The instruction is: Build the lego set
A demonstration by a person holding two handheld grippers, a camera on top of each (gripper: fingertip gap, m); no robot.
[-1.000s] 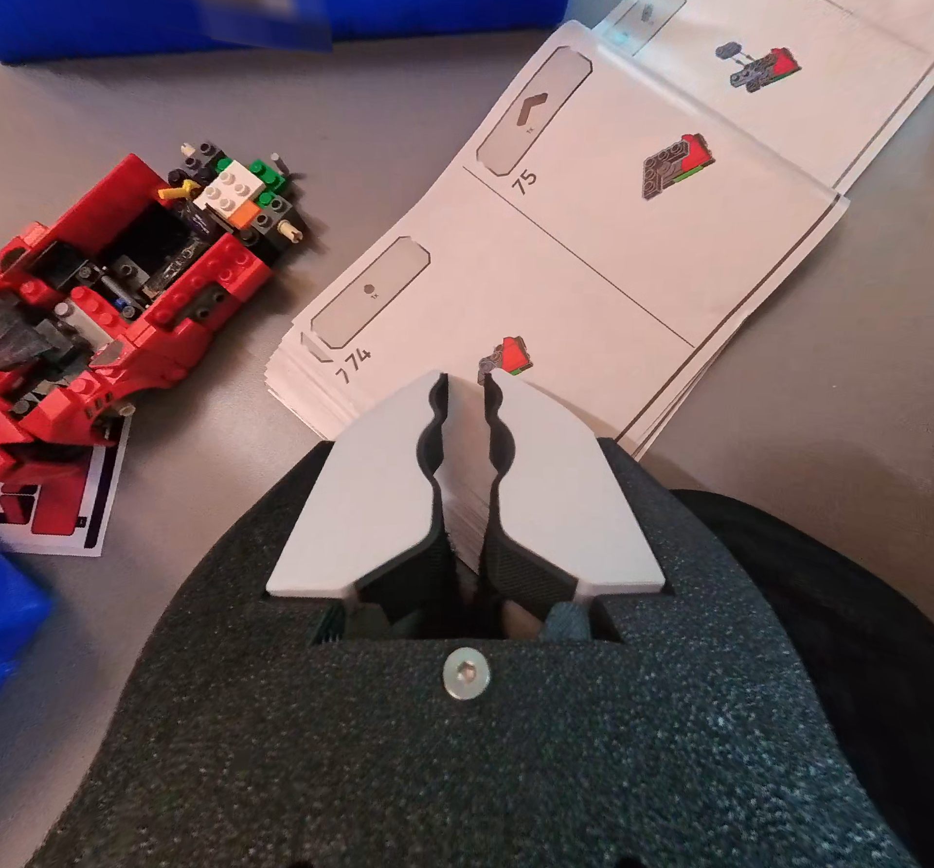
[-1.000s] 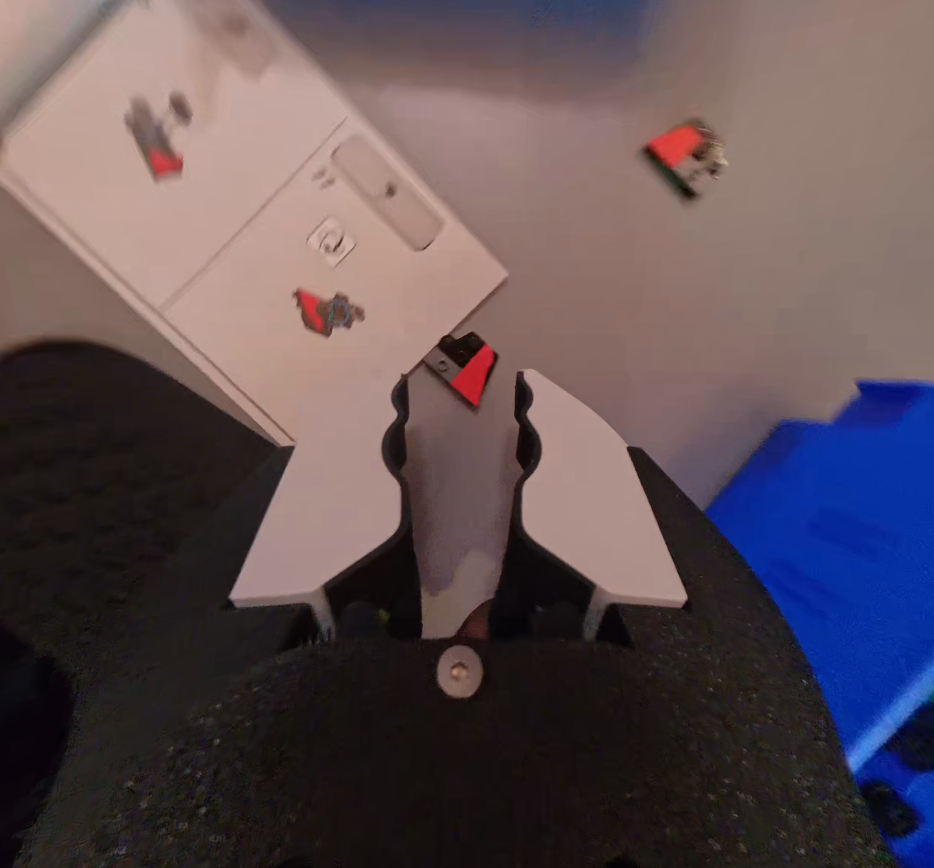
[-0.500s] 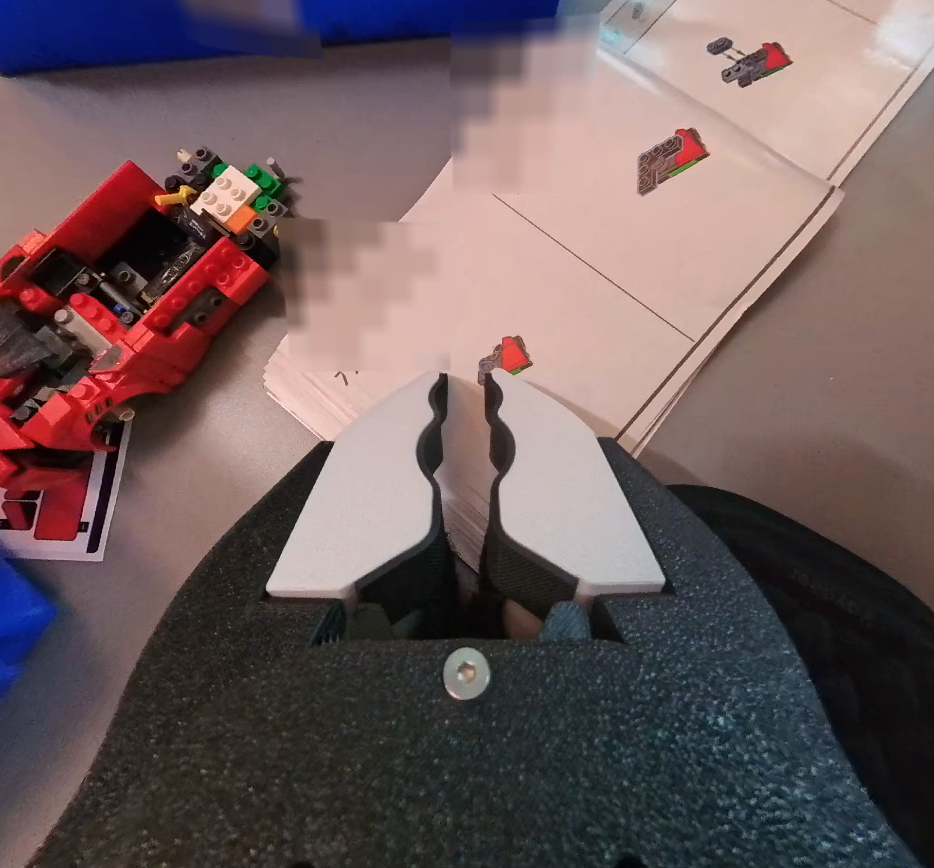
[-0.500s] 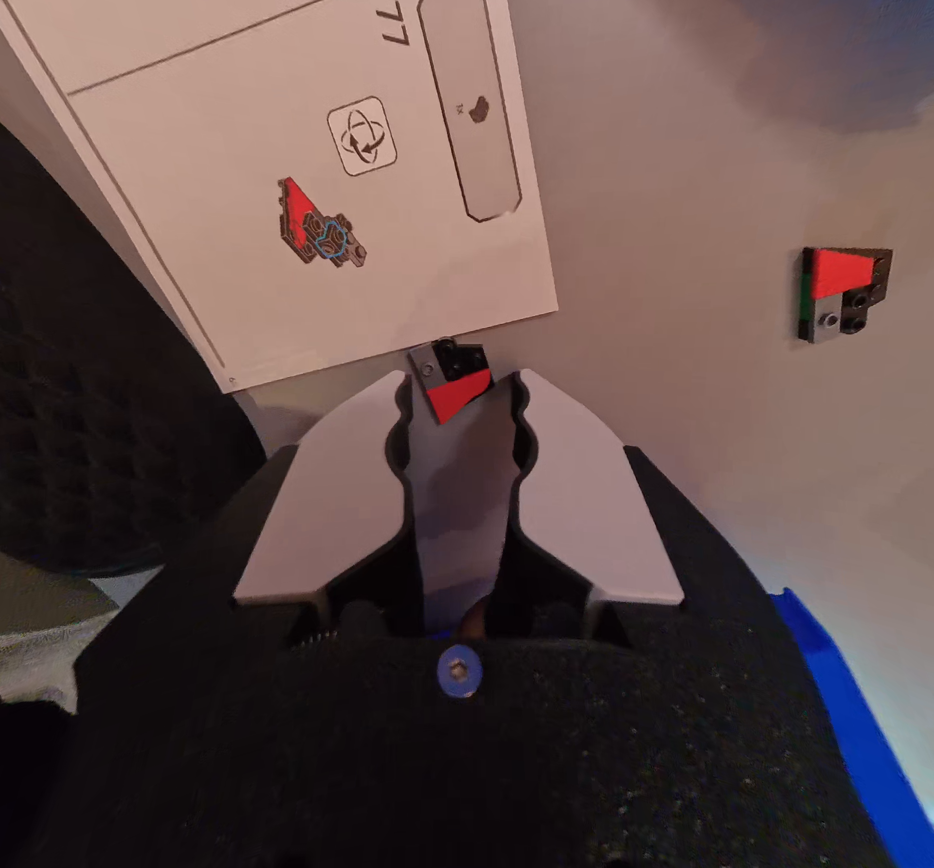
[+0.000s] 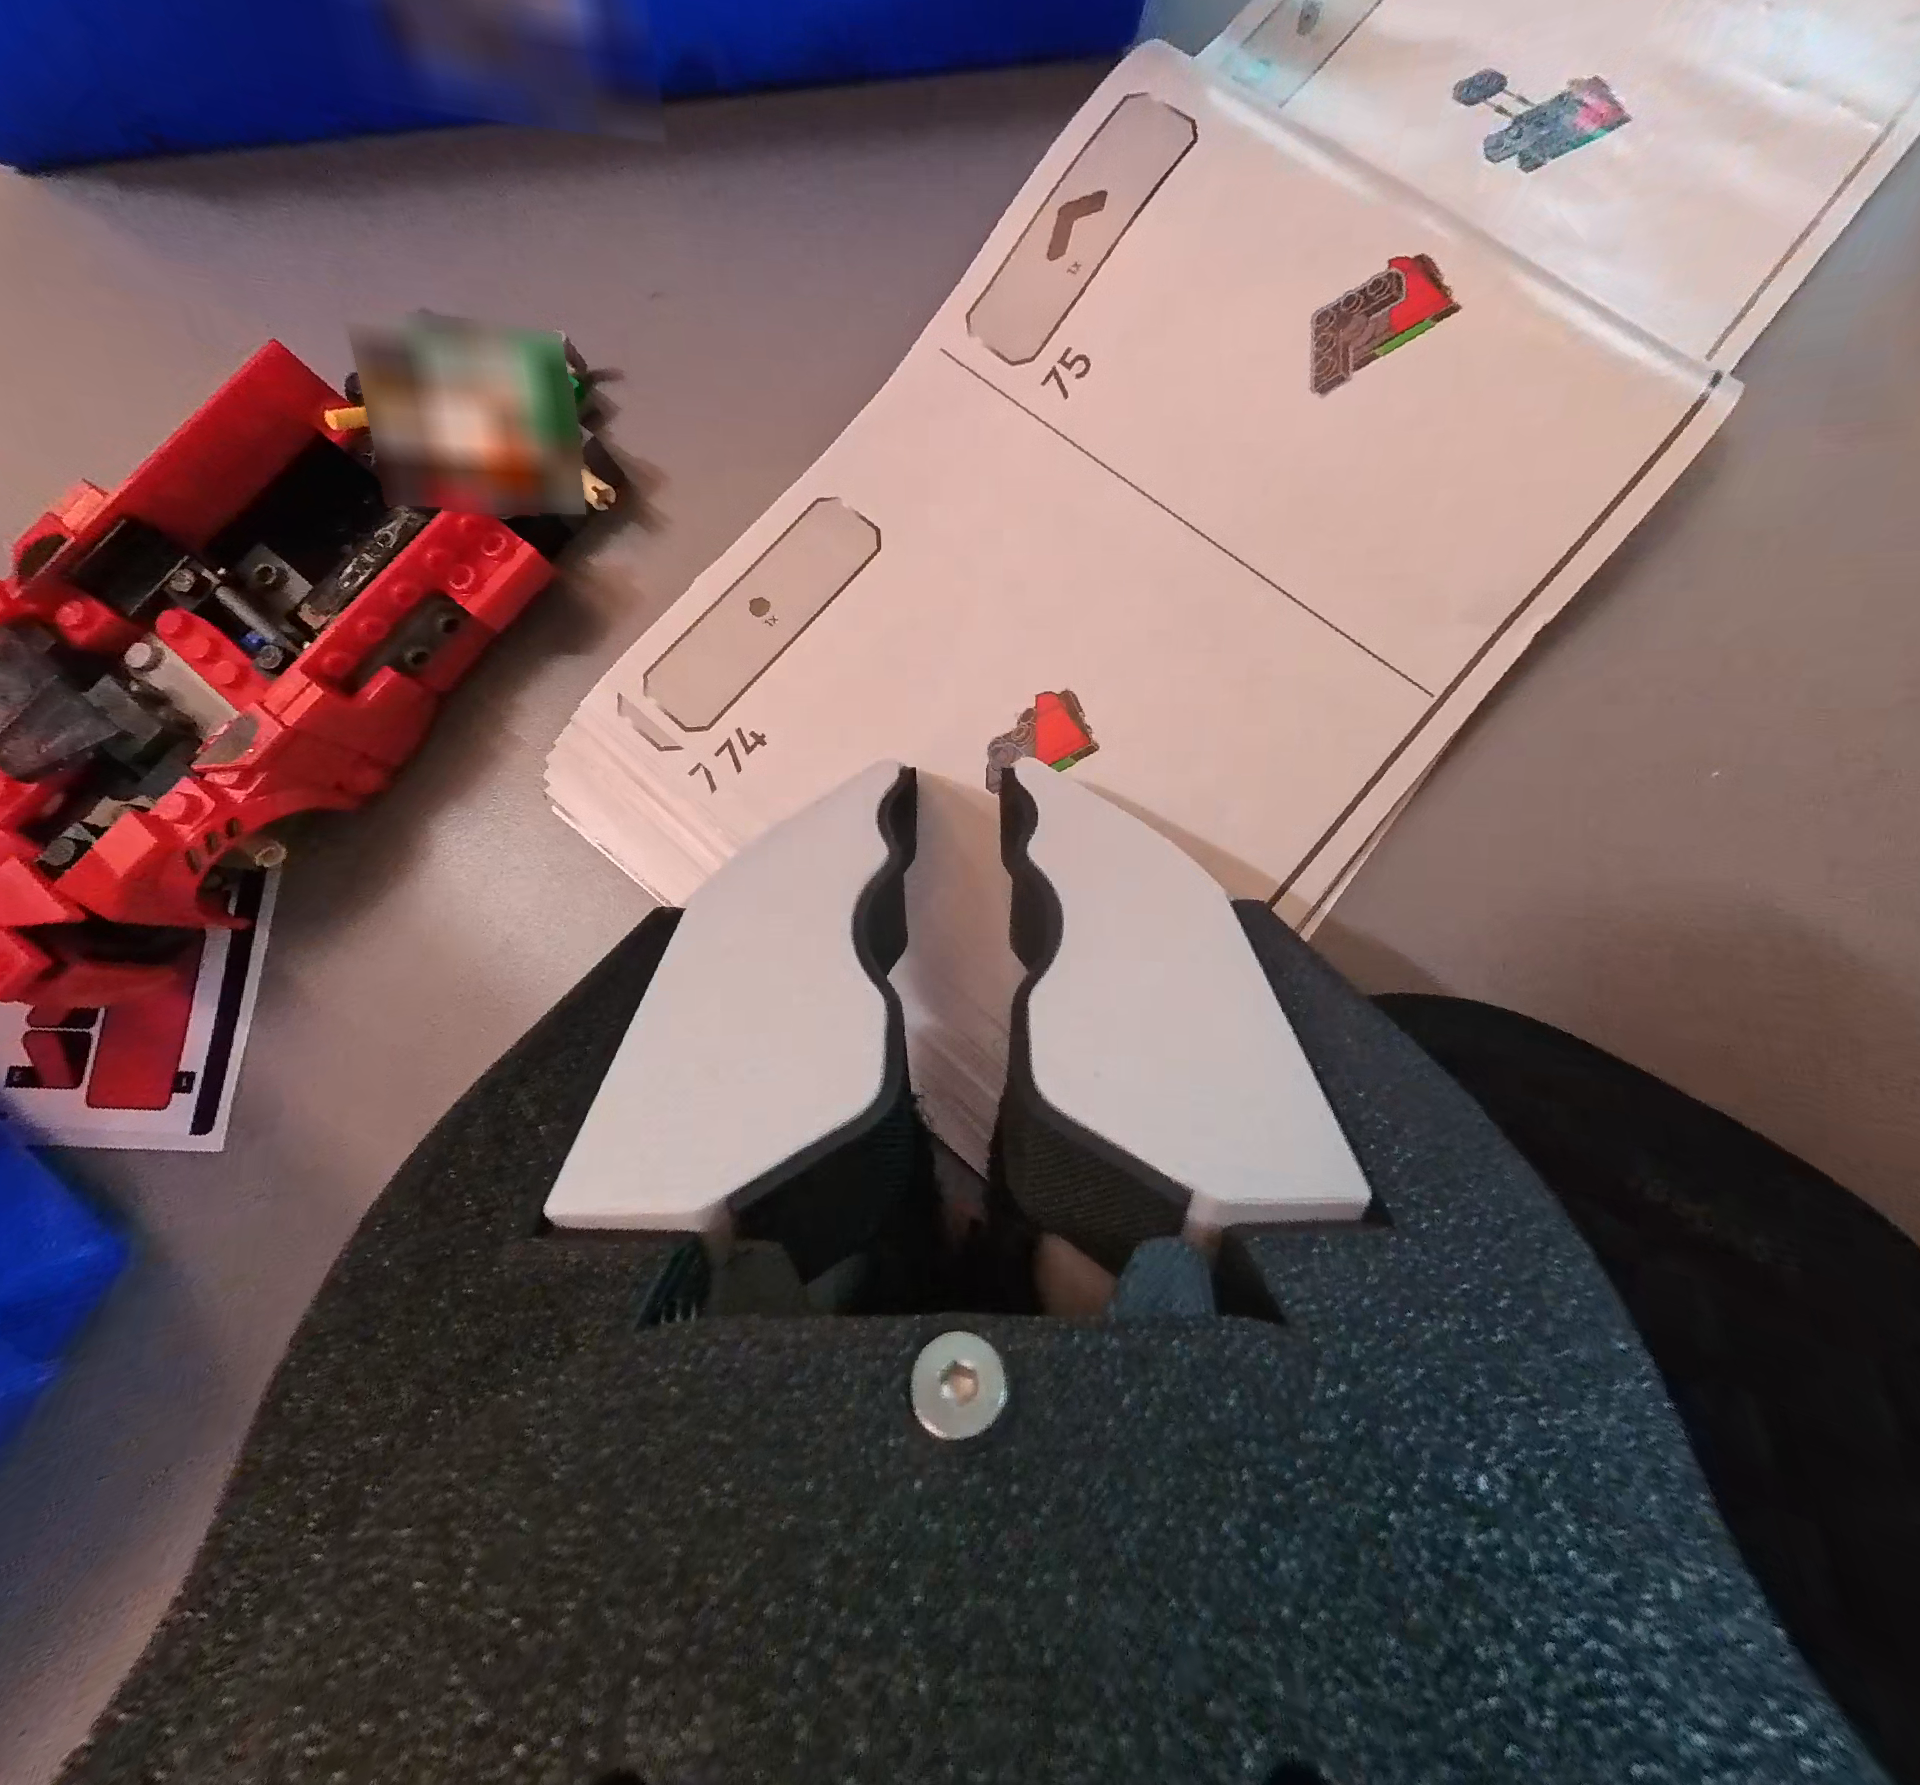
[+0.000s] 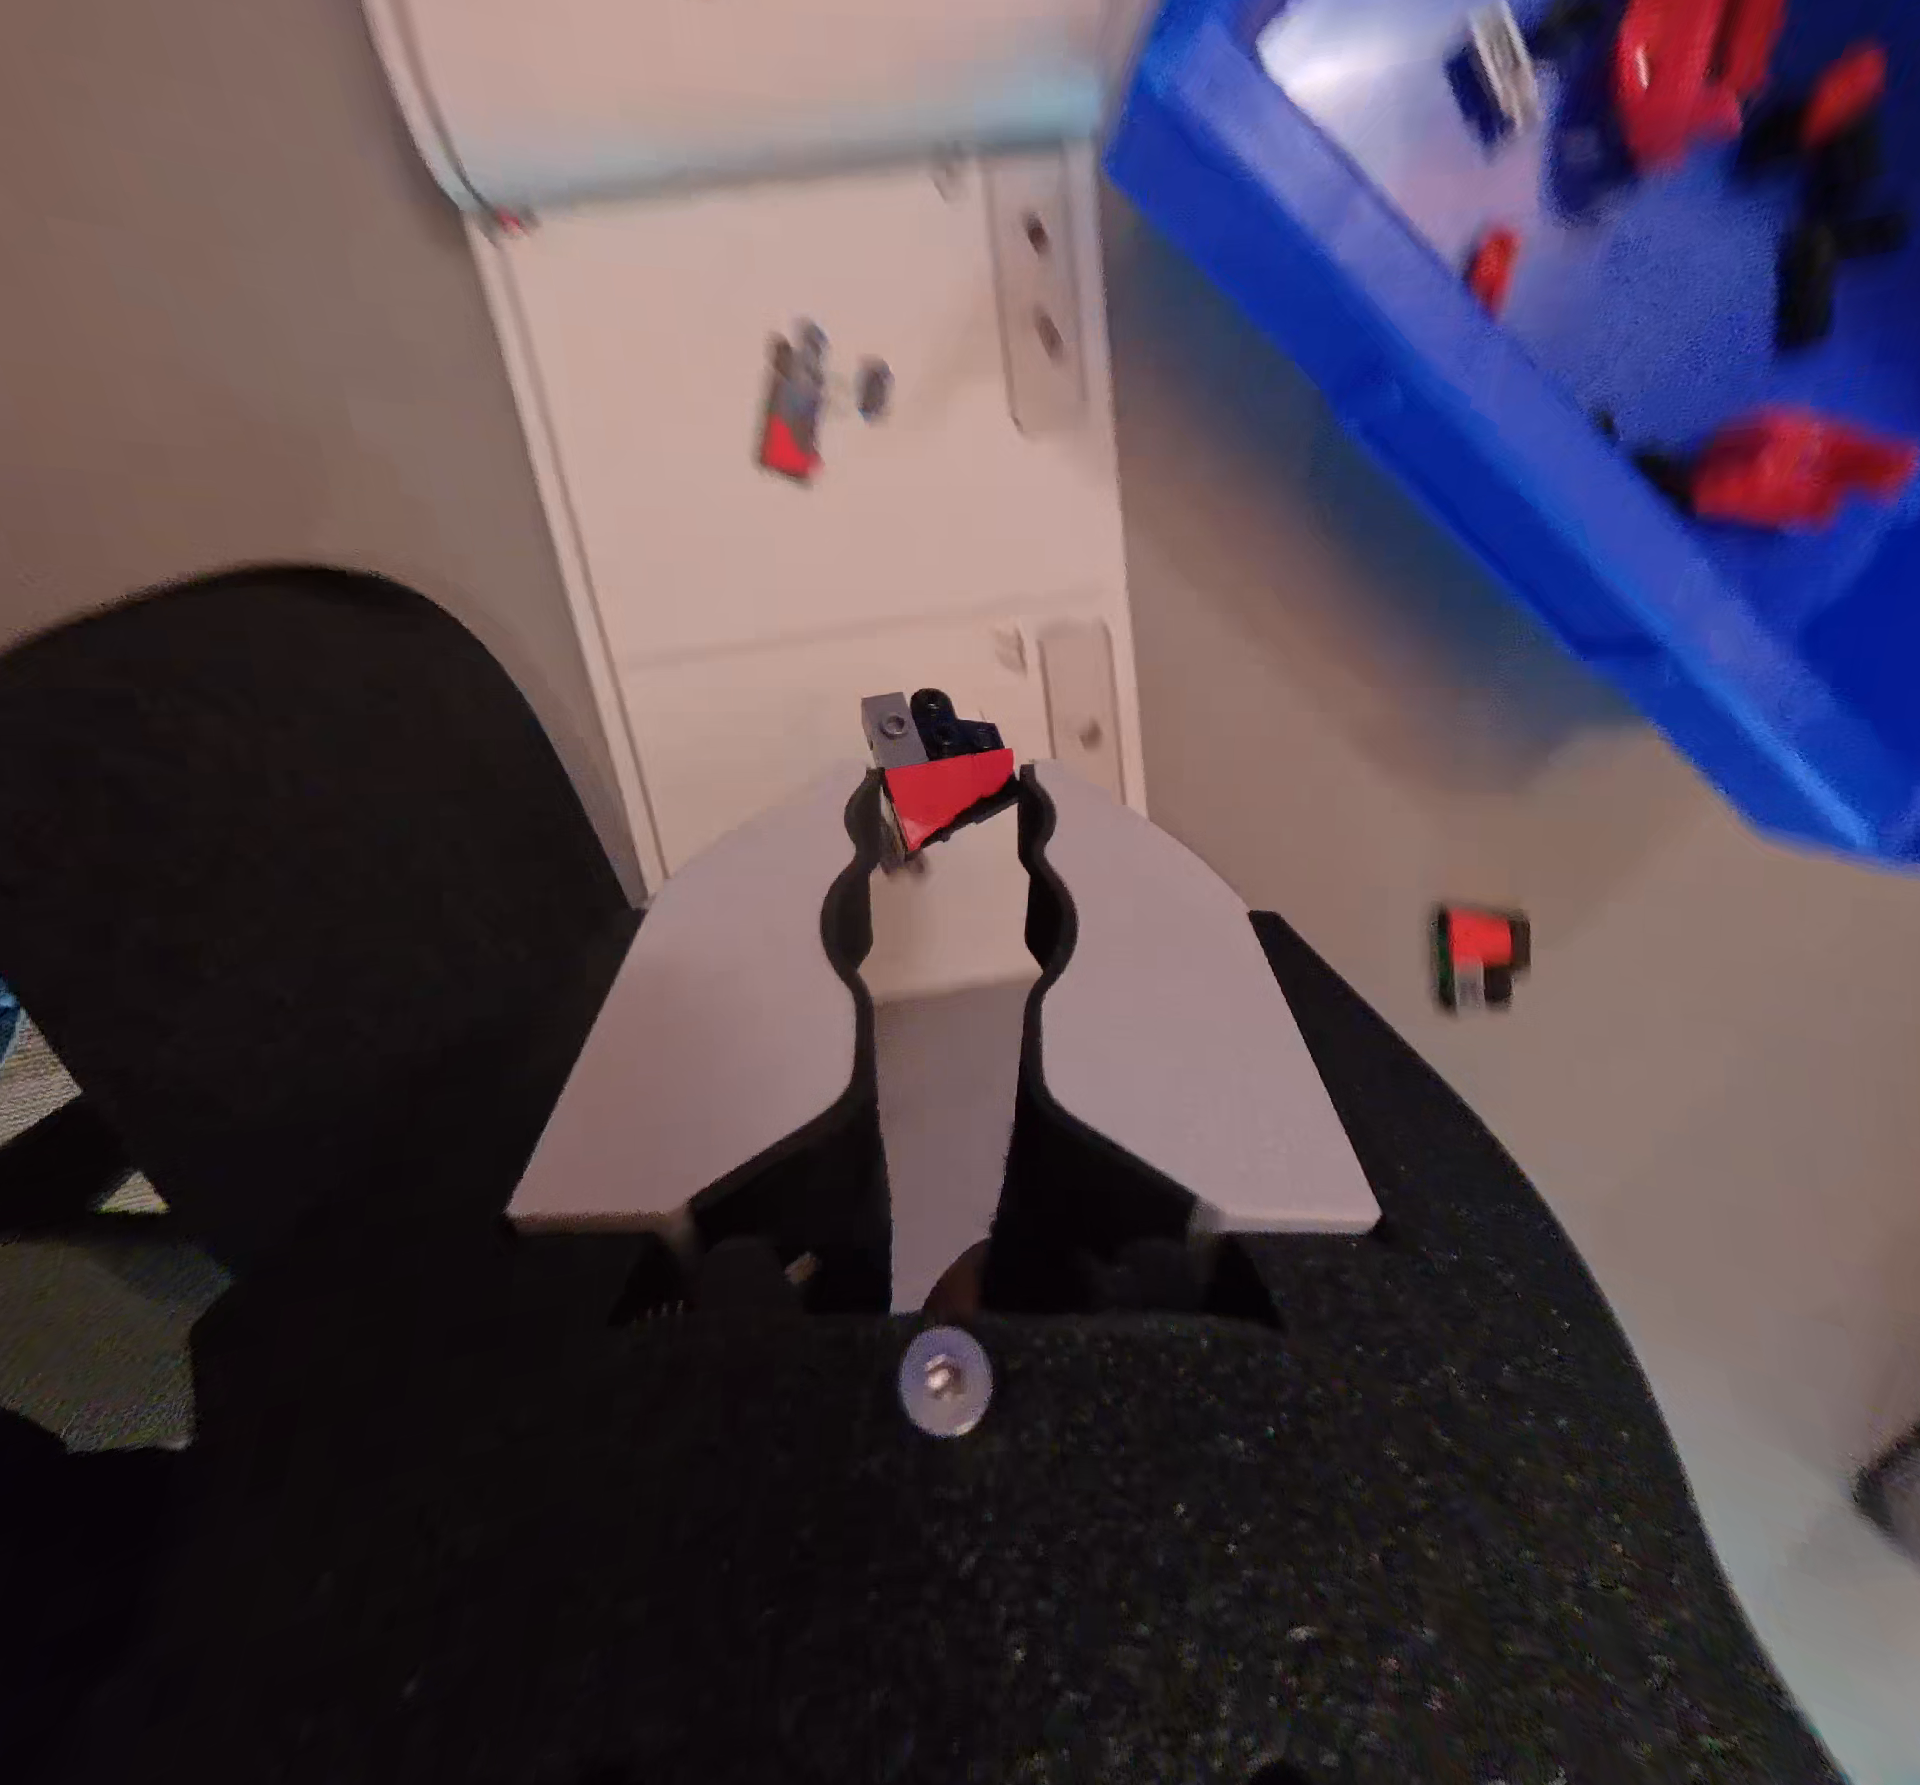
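A grey table (image 5: 1662, 852); a dark rounded shape (image 6: 260, 800) at its edge.

My left gripper (image 5: 958, 779) has smooth matt grey plastic fingers (image 5: 748, 987) set in a grainy, speckled black housing with one shiny metal screw (image 5: 958, 1401). The instruction booklet (image 5: 1195, 530) is paper with a slight sheen, the red car (image 5: 208, 655) glossy plastic (like the small wedge assembly (image 6: 940, 779) my right gripper (image 6: 945, 779) pinches). The table (image 5: 1662, 800) looks smooth and matt.
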